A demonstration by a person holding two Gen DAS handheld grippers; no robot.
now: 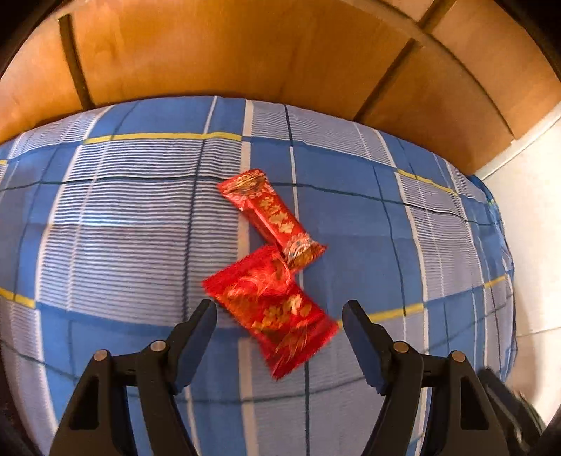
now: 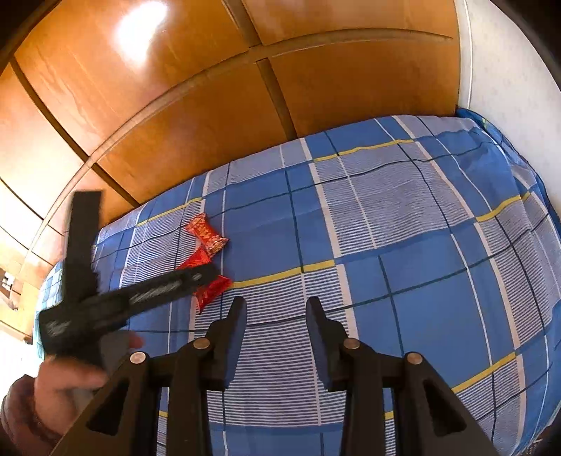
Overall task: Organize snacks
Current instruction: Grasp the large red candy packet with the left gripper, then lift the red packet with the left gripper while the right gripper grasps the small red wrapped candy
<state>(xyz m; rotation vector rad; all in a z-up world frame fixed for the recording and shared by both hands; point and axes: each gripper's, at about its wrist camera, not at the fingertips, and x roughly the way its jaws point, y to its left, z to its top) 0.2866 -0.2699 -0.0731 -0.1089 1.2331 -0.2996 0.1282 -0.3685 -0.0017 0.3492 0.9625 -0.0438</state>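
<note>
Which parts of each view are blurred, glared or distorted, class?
Left wrist view: nearer red snack packet smeared by motion, bed edge bowed by fisheye. Right wrist view: white glare on the wooden wardrobe, left tongs and hand blurred.

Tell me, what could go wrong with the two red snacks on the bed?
The near red snack packet overlaps the far red snack packet, so the open left hand-held gripper might drag both along. The checked bedsheet is soft, so the fingers could snag the cloth. The crinkly wrapper could also slip out when squeezed.
</note>
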